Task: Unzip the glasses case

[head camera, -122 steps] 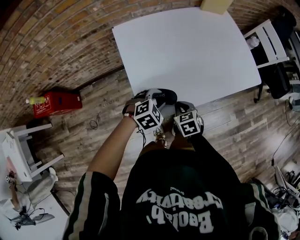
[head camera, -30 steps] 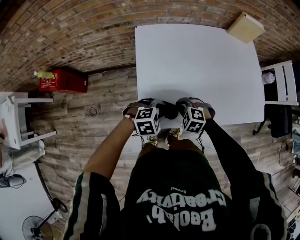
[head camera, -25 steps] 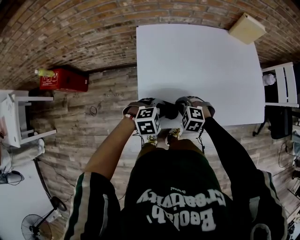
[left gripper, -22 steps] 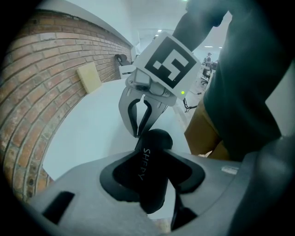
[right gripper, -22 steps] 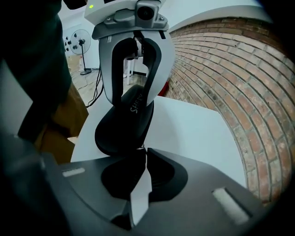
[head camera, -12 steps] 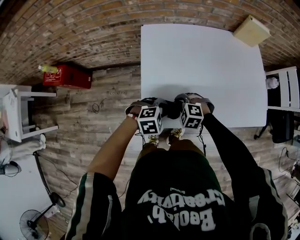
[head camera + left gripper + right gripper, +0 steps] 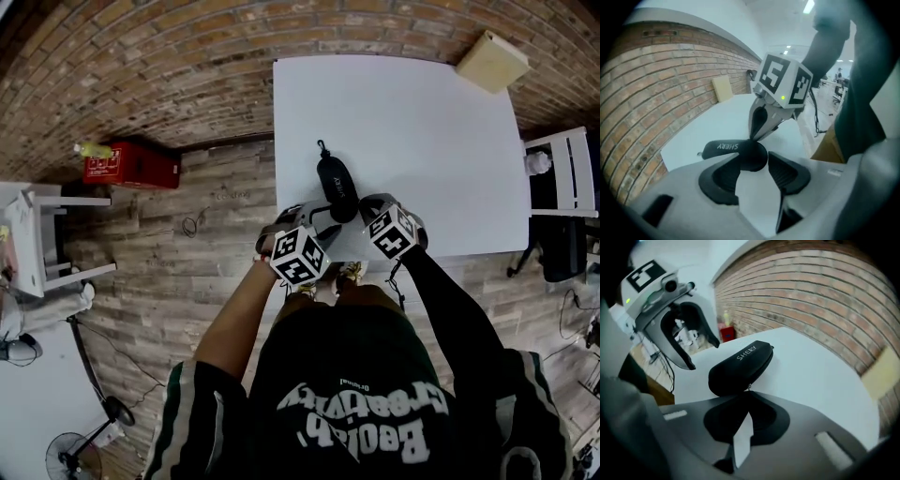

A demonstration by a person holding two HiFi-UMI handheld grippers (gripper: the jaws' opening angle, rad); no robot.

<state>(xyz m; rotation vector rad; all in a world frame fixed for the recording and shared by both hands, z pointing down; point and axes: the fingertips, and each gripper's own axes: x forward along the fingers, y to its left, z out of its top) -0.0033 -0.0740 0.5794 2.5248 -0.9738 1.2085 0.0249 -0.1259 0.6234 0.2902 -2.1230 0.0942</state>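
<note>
A black glasses case (image 7: 337,187) lies lengthwise on the white table (image 7: 422,122), its loop end away from me. In the left gripper view the case's (image 7: 733,151) near end sits between the spread pads of my left gripper (image 7: 753,158), whose jaws have just been opening; a gap shows beside the right pad (image 7: 787,172). My right gripper (image 7: 749,393) is shut, its tips meeting on the small metal zip pull (image 7: 749,387) at the case's (image 7: 740,366) near end. In the head view the left gripper (image 7: 317,217) and right gripper (image 7: 359,211) flank that end.
A cardboard box (image 7: 491,60) sits on the table's far right corner. The table's near edge runs just under the grippers. On the floor are a red crate (image 7: 127,165) at the left, a white stool (image 7: 37,234) and a white chair (image 7: 562,173).
The case, earlier crosswise and mostly hidden between the two grippers, now points away from me in full view. Both marker cubes have rolled and drawn apart.
</note>
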